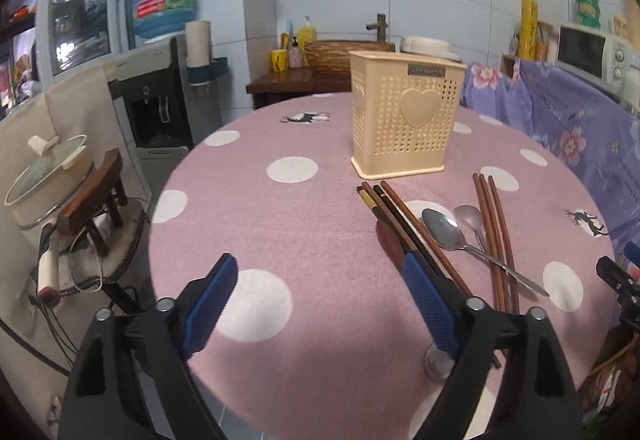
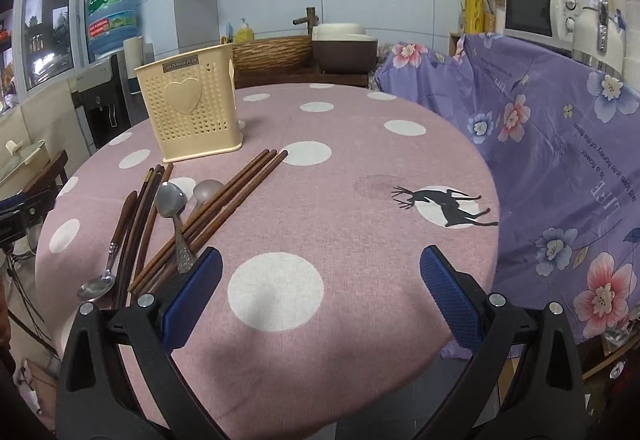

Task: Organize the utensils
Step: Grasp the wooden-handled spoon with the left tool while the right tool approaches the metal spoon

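A cream perforated utensil holder [image 1: 404, 111] [image 2: 192, 107] with a heart on its side stands upright on the round pink dotted table [image 1: 304, 232] [image 2: 352, 167]. In front of it lie dark chopsticks [image 1: 396, 220] [image 2: 140, 224], brown chopsticks [image 1: 494, 232] [image 2: 224, 203] and two metal spoons [image 1: 446, 234] [image 2: 172, 199]. A third spoon with a wooden handle [image 2: 116, 240] lies at the pile's left. My left gripper [image 1: 320, 300] is open above the table's near edge, its right finger over the dark chopsticks, nothing between its pads. My right gripper [image 2: 320, 292] is open to the right of the pile, holding nothing.
A purple floral cloth [image 2: 560, 159] covers something along the table's right side, with a microwave [image 2: 536, 11] behind. Left of the table are a water dispenser [image 1: 160, 107], a small wooden stool [image 1: 96, 199] and a lidded pot [image 1: 44, 171]. A wooden counter [image 1: 304, 79] stands behind the table.
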Tool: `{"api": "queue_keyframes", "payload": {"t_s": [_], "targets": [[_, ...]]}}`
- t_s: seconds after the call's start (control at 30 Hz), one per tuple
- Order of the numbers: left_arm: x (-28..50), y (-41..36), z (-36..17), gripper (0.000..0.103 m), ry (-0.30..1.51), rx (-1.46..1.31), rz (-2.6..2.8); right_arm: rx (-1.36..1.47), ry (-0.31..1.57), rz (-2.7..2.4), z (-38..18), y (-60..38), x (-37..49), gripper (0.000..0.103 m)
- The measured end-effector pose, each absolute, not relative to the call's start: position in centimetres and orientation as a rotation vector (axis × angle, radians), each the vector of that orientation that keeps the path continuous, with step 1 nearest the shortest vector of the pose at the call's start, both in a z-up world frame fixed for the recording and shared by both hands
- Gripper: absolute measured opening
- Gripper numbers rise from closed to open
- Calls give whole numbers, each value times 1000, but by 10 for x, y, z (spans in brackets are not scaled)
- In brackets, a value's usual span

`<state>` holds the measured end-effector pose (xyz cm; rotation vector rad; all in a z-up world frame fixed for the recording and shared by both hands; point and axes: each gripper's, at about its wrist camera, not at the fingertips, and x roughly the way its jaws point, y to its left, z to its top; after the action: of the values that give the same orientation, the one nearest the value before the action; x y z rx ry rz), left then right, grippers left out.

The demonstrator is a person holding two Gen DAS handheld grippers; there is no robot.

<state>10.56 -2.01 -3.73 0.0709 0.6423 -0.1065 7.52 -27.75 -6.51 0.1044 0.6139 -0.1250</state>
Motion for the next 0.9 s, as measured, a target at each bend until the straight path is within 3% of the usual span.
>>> {"api": "queue_keyframes", "payload": {"t_s": [0.37,0.9], "targets": [[160,-49,-69,45,864,37,-217,57,673,-72,-66,-262,122,98],[181,-54,-79,22,932,36,-214,17,683,-7,-64,-246,142,98]]}}
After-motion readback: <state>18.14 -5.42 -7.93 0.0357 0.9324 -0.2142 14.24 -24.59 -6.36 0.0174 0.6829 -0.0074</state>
